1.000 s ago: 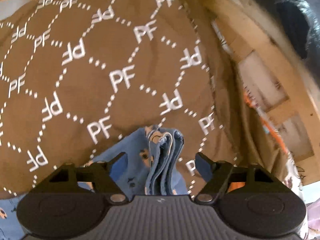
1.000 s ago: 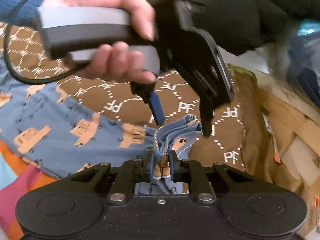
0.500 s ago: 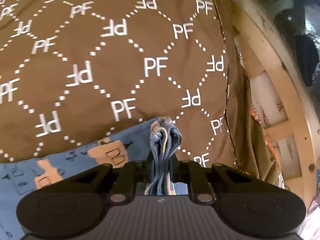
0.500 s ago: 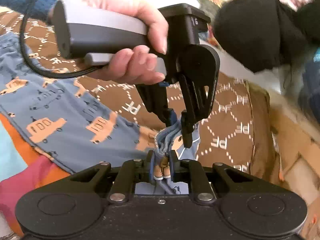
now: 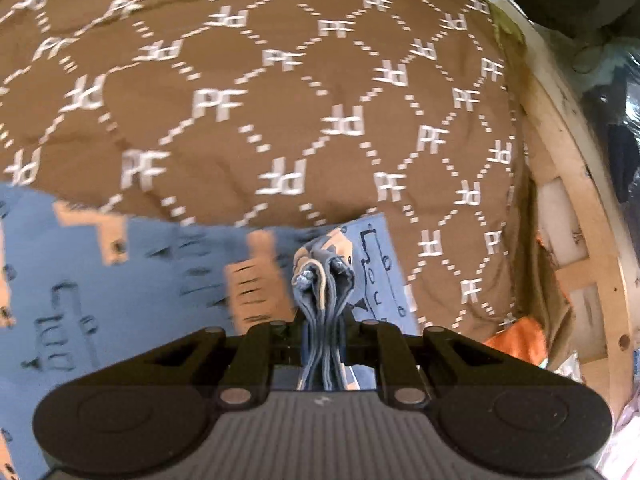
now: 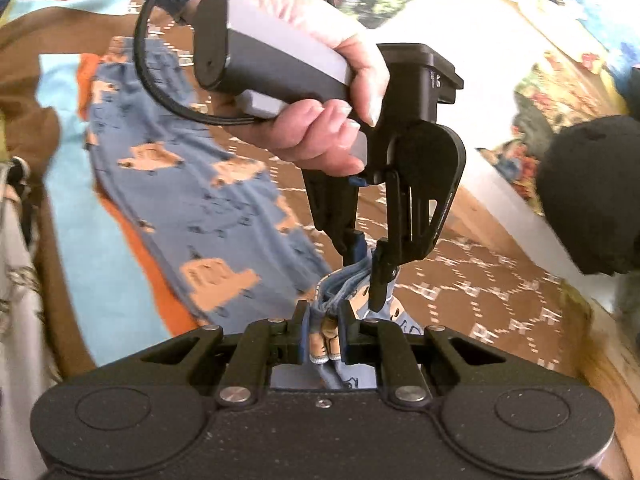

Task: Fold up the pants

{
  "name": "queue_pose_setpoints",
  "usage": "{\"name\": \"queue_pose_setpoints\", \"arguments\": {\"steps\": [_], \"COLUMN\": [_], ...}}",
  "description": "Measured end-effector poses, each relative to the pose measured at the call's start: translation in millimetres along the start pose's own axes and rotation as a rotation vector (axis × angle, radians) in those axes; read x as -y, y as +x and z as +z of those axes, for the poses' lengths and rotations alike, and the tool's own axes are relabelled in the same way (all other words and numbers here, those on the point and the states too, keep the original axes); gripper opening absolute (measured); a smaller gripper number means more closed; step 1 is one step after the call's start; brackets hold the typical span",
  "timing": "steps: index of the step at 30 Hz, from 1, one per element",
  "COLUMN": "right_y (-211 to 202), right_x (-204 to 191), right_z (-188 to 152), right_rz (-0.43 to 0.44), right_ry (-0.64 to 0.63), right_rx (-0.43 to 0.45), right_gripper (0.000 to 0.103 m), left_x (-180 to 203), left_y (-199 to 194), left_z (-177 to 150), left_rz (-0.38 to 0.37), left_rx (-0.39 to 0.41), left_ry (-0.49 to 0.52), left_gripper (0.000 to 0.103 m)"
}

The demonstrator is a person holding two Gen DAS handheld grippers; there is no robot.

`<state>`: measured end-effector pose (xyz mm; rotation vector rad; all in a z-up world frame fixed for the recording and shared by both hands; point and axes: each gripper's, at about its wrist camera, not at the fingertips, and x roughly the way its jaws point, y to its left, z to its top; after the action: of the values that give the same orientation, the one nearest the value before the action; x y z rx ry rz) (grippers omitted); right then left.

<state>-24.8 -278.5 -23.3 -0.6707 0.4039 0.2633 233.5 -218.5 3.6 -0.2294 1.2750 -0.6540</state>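
The pants (image 5: 120, 280) are blue with orange vehicle prints and lie on a brown quilt. They also show in the right wrist view (image 6: 192, 200), stretching away to the upper left. My left gripper (image 5: 322, 328) is shut on a bunched hem of the pants. In the right wrist view the left gripper (image 6: 364, 256) pinches the same hem from above, held by a hand. My right gripper (image 6: 324, 336) is shut on the hem right below it. Both grippers hold the hem end lifted, close together.
The brown quilt (image 5: 280, 100) with white PF lettering covers the bed. A wooden bed frame (image 5: 592, 240) runs along the right edge. Orange and light blue fabric (image 6: 104, 240) lies beneath the pants. A black rounded object (image 6: 592, 200) sits at the right.
My left gripper closed on the pants hem beside my right gripper. Both then lifted and carried the hem, and more of the pants leg now spreads out to the left.
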Motion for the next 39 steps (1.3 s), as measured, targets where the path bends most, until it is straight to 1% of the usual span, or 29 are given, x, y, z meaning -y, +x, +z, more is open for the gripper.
{"name": "queue_pose_setpoints", "arguments": {"steps": [5,9,14,15,26,31,35,39], "right_y": [16.1,23.2,22.9,22.5,23.2,23.6,23.7,24.0], "right_x": [-12.5,-20.2,-23.0,-22.8,-22.8,-21.8,-17.4,-16.4], "right_z": [2.3,-1.2,-2.7,-2.5,-1.3,2.0,10.4,22.2], "right_rz": [0.085,0.123,0.133,0.133,0.120,0.113,0.107,0.115], "right_ry": [0.004,0.008,0.011,0.014,0.012,0.005,0.019,0.034], "right_rx": [-0.051,-0.078,-0.079,-0.078,-0.075,-0.074,-0.062,-0.053], "right_gripper": [0.015,0.015,0.015,0.015,0.015,0.015,0.014,0.014], "left_x": [-23.9,-34.7,-41.2,-44.3,-32.1,-29.7,-30.6,-37.3], "left_y": [8.8,15.3,16.5,15.1,13.7,11.5,3.4,-14.4], "left_z": [-10.9,-19.0,-21.7,-22.4,-23.3,-24.5,-24.2,-20.8], "left_rz": [0.038,0.034,0.015,0.015,0.047,0.041,0.030,0.006], "left_rx": [-0.002,0.003,0.013,0.012,0.035,0.054,0.081,0.108], "left_ry": [0.008,0.018,-0.007,-0.005,0.013,0.044,0.059,0.051], "left_gripper": [0.015,0.015,0.016,0.016,0.015,0.015,0.015,0.015]}}
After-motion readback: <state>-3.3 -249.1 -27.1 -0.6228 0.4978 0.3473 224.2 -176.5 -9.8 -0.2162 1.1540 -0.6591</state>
